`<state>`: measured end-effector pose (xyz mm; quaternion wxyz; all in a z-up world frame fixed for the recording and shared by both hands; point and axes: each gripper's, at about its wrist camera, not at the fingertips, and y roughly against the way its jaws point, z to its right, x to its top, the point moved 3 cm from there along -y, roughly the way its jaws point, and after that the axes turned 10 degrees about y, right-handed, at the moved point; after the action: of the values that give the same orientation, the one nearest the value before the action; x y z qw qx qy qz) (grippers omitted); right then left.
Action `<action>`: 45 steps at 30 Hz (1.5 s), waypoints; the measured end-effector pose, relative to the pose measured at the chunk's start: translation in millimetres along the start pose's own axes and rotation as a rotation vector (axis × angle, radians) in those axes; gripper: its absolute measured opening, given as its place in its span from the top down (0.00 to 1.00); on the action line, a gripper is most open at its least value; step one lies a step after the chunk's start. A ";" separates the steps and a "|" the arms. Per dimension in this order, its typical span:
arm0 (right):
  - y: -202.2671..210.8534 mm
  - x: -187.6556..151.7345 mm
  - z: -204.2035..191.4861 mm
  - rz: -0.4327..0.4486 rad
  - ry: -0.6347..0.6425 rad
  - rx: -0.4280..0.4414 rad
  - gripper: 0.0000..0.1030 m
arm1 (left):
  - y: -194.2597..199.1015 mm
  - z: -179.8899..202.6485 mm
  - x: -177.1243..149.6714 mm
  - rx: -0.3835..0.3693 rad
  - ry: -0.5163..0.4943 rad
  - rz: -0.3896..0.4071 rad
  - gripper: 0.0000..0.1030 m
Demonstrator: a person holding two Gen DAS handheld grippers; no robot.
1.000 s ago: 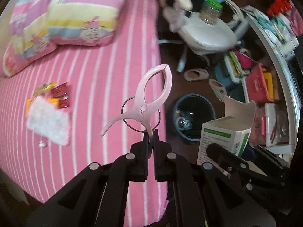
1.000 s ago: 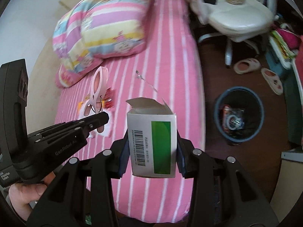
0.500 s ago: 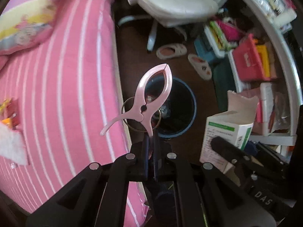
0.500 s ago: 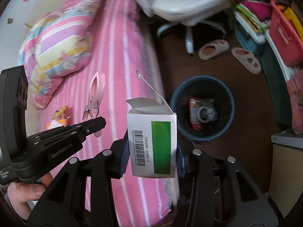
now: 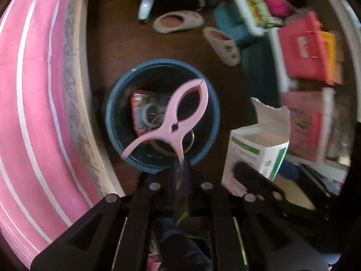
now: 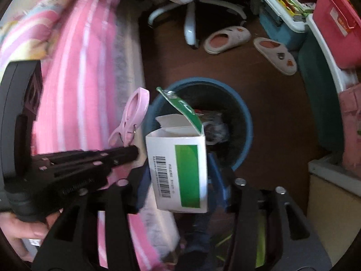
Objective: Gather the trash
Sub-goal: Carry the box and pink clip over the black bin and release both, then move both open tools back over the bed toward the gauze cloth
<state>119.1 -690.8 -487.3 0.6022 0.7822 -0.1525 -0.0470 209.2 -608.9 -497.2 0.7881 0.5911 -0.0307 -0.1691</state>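
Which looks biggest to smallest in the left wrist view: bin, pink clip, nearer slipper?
1. Blue bin
2. Pink clip, though it hangs close to the camera, so it looks larger than it is
3. Nearer slipper, farther off, so the last two are unsure

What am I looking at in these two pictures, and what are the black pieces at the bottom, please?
There is no robot here: a person carries a hand-held two-finger gripper in each hand, each with a wide-angle camera looking along its fingers. The black pieces are those fingers. The camera on the left gripper looks down on a blue bin on the floor beside a pink striped bed. A pink clip has its handle between the fingers. The camera on the right gripper shows a white-and-green box between its fingers over the same bin, pads apparently clear of it. Both jaws have just been opening. Slippers lie beyond.
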 end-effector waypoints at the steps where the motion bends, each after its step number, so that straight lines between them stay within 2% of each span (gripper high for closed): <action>1: -4.7 -1.1 7.0 -0.008 -0.010 -0.023 0.29 | -7.3 -1.8 3.4 -0.012 0.017 -0.015 0.81; 2: -5.9 -3.0 15.5 -0.009 -0.026 -0.040 0.23 | -11.1 -3.9 5.2 -0.005 0.034 -0.019 0.63; 4: -2.5 -9.2 22.9 0.001 -0.044 -0.041 0.21 | -7.0 -4.9 4.3 -0.012 0.051 0.006 0.45; 7: 8.0 -20.5 22.9 0.000 -0.042 -0.034 0.19 | 5.0 -6.4 -7.0 -0.025 0.054 0.018 0.38; 12: 32.8 -35.9 -1.1 0.001 -0.006 -0.002 0.19 | 39.8 -28.7 -36.4 -0.028 0.114 0.042 0.35; 14: 43.7 -40.9 -18.7 0.007 0.014 0.010 0.19 | 55.9 -43.7 -49.1 -0.039 0.158 0.057 0.29; 20: 76.2 -53.6 -99.3 0.031 0.126 0.068 0.19 | 114.0 -102.1 -95.1 -0.070 0.282 0.123 0.23; 26: 93.8 -67.0 -201.4 0.053 0.252 0.126 0.18 | 177.9 -196.7 -155.3 -0.073 0.420 0.214 0.22; 30: 90.3 -81.6 -279.0 0.046 0.340 0.167 0.18 | 213.0 -267.6 -200.4 -0.055 0.509 0.271 0.22; 32: 86.2 -86.9 -305.8 0.039 0.371 0.174 0.18 | 225.5 -302.4 -225.8 -0.045 0.561 0.291 0.22; 39: 69.8 -111.1 -430.5 0.018 0.517 0.213 0.18 | 257.2 -417.7 -298.6 -0.036 0.735 0.362 0.22; 45: 50.9 -129.5 -502.8 0.000 0.581 0.235 0.18 | 266.4 -485.0 -324.8 -0.018 0.799 0.402 0.22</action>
<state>116.3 -197.6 -317.0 0.5262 0.8270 0.0216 0.1966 85.3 1.3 -342.2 0.7603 0.5856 0.1635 0.2288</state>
